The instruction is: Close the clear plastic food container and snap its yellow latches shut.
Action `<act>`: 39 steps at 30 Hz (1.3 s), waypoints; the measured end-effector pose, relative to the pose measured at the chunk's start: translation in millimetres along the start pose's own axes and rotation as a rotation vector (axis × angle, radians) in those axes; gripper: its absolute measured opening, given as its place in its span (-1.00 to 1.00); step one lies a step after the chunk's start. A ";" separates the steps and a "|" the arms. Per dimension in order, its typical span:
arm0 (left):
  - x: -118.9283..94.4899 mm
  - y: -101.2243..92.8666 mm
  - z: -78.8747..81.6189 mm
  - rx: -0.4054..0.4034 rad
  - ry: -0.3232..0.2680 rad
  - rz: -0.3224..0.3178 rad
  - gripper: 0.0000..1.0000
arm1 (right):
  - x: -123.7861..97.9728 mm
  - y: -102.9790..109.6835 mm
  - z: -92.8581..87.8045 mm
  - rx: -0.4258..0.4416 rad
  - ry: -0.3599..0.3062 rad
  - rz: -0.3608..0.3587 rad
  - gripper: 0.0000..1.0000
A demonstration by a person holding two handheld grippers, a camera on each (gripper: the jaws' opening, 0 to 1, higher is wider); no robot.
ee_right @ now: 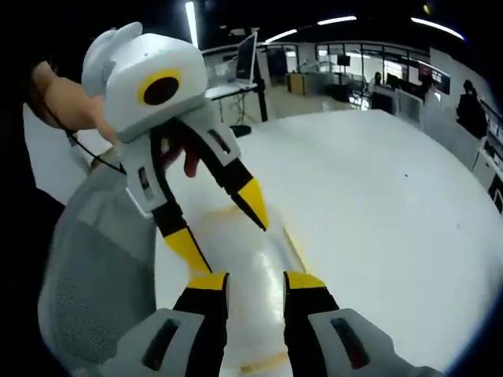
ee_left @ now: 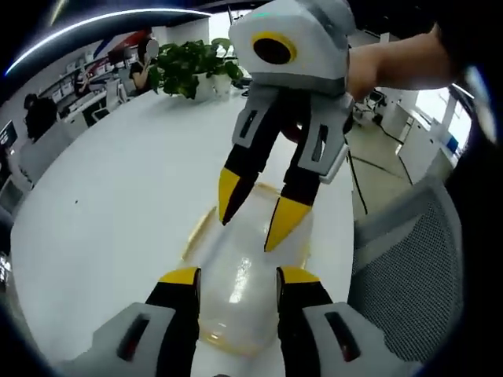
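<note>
Clear container lying flat on the white bench, lid down, yellow latches along its edges; left tongs spread open just above its near end, one yellow tip toward each side of the lid, gripping nothing; right tongs reaching down from the container's far side, likewise parted, tips at or just above the lid, contact not clear; a hand behind them.

From the other side: same container under the right tongs, open over its near end; left tongs over its far half, apart; mesh chair just beside the container's edge of the bench; potted plant well beyond the container.
</note>
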State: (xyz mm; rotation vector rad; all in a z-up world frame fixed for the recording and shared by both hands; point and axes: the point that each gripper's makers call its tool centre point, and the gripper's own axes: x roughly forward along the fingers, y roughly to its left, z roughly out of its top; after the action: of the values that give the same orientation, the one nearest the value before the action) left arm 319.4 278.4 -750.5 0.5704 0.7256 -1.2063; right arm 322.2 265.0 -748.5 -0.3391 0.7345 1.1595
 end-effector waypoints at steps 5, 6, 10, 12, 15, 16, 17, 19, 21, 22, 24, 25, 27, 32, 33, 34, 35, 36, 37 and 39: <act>1.2 2.2 -2.1 0.012 0.010 0.001 -0.25 | 3.1 -3.3 0.7 0.006 -0.003 -0.002 -0.49; 2.1 3.5 -4.5 0.031 0.025 0.001 -0.25 | 3.8 -4.3 1.0 0.003 -0.002 -0.003 -0.49; 2.6 -1.3 -6.8 0.057 0.039 -0.040 -0.25 | 4.8 -10.1 3.3 0.006 0.003 -0.014 -0.49; 2.4 -4.6 -9.9 0.059 0.054 -0.059 -0.23 | 5.4 -12.3 3.0 0.007 0.016 -0.021 -0.50; 2.0 -6.9 -11.8 0.068 0.060 -0.057 -0.12 | 8.2 -15.9 1.9 -0.003 0.033 -0.032 -0.51; 1.6 -8.4 -11.8 0.069 0.060 -0.063 -0.11 | 8.5 -16.0 1.9 -0.003 0.033 -0.031 -0.53; 1.3 -11.2 -11.3 0.074 0.057 -0.070 -0.12 | 9.8 -14.9 2.2 0.004 0.031 -0.021 -0.55; 2.3 -12.4 -11.5 0.080 0.059 -0.071 -0.12 | 13.3 -13.5 1.5 0.021 0.035 -0.012 -0.60; 2.0 -14.4 -10.6 0.086 0.060 -0.075 -0.11 | 12.8 -16.1 -0.5 0.026 0.046 -0.032 -0.72; 2.2 -14.9 -10.4 0.087 0.060 -0.076 -0.12 | 12.7 -18.5 0.4 0.022 0.046 -0.039 -0.77; 2.8 -16.7 -10.0 0.089 0.060 -0.080 -0.14 | 13.7 -20.0 1.4 0.069 0.048 -0.035 -0.80; 3.1 -17.5 -9.8 0.090 0.060 -0.081 -0.13 | 13.9 -18.6 2.1 0.086 0.047 -0.027 -0.78; 3.8 -19.2 -8.8 0.090 0.054 -0.085 -0.13 | 14.0 -17.7 1.4 0.074 0.050 -0.030 -0.78; 5.9 -35.2 -0.2 0.043 0.026 -0.141 0.05 | 15.6 -18.7 1.5 0.033 0.063 -0.086 -0.81; 7.1 -40.1 0.0 0.072 0.031 -0.148 0.04 | 15.0 -21.6 1.1 0.044 0.065 -0.103 -0.78; 8.6 -43.4 -3.1 0.088 0.049 -0.151 0.07 | 16.2 -19.9 3.1 0.044 0.055 -0.091 -0.77; 10.8 -41.2 0.8 0.139 0.029 -0.128 0.08 | 16.0 -21.4 2.6 0.048 0.057 -0.100 -0.76; 10.5 -39.5 -3.8 0.153 0.058 -0.103 0.07 | 16.0 -21.8 2.8 0.049 0.057 -0.101 -0.77; 11.9 -38.8 -4.5 0.178 0.070 -0.081 0.05 | 15.9 -22.8 2.8 0.061 0.060 -0.106 -0.78; 13.6 -40.6 -4.2 0.179 0.079 -0.049 0.04 | 15.8 -20.2 3.8 0.066 0.073 -0.096 -0.73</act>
State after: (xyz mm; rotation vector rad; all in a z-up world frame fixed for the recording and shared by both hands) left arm 282.0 262.2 -764.2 0.7559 0.7050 -1.3081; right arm 345.2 270.6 -758.9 -0.3586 0.8101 1.0345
